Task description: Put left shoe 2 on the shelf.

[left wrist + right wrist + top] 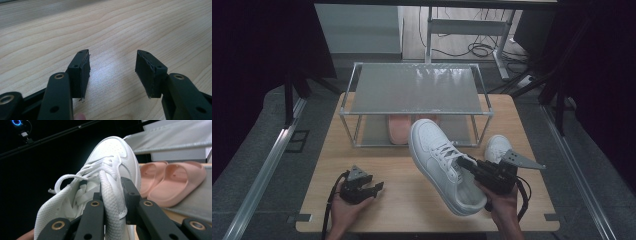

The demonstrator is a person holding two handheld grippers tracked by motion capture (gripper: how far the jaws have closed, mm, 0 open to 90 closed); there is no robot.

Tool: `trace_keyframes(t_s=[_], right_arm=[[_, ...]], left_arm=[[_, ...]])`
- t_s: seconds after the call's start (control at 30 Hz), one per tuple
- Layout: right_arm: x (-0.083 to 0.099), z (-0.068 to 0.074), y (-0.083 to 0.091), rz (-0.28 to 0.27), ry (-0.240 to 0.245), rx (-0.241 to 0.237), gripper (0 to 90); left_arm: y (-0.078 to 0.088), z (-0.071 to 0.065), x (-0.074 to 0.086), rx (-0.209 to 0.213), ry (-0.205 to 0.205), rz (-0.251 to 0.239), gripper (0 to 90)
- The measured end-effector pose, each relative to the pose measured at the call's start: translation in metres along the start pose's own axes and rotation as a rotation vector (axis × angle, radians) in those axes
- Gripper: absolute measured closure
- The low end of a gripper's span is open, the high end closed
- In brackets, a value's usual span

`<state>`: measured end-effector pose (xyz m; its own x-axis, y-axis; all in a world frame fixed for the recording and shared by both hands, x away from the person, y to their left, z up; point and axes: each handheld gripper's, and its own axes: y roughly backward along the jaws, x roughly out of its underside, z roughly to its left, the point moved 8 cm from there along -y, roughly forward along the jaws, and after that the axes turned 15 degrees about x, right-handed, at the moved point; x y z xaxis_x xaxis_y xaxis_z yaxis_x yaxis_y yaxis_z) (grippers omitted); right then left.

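The right claw (468, 163) is clamped on the side wall of a white sneaker (438, 159), one jaw inside the opening and one outside, and holds it above the bench (377, 172) with the toe pointing toward the shoe rack (417, 87). In the right gripper view the pads pinch the mesh-lined collar of the sneaker (110, 172) beside the tongue. This looks like the carrying step of putting the shoe away: it is lifted but not yet on a shelf. A second white sneaker (497, 146) sits on the bench just behind the right claw, near the rack's right leg.

The left claw (112, 72) rests low near the bench's front left, its jaws apart with nothing between them; the bare wood shows through the gap.

The next move likely calls for swinging the toe toward a free spot on the rack and keeping the sole level. The lower shelf already holds a pair of pink slides (172, 181), so the room beside them or the top shelf seems the target.

The sneaker has smooth, leather-like uppers with a perforated toe, flat cotton laces and a soft padded collar that gives under the grip. The slides are thick, rounded foam. The rack has thin metal tubes and taut grey fabric shelves. The bench is pale wood grain.
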<state>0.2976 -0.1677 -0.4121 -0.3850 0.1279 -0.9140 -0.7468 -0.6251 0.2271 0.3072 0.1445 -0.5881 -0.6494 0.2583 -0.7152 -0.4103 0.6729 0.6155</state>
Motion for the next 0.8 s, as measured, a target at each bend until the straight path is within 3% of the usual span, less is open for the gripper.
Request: trace_keyframes(t_s=[0.5, 0.8], right_arm=[[-0.044, 0.009, -0.010, -0.063, 0.007, -0.024, 81.7], [-0.070, 0.009, -0.033, -0.074, 0.005, -0.006, 81.8]], left_arm=[[0.000, 0.001, 0.001, 0.003, 0.004, 0.001, 46.1], [-0.001, 0.001, 0.001, 0.004, 0.000, 0.004, 46.1]])
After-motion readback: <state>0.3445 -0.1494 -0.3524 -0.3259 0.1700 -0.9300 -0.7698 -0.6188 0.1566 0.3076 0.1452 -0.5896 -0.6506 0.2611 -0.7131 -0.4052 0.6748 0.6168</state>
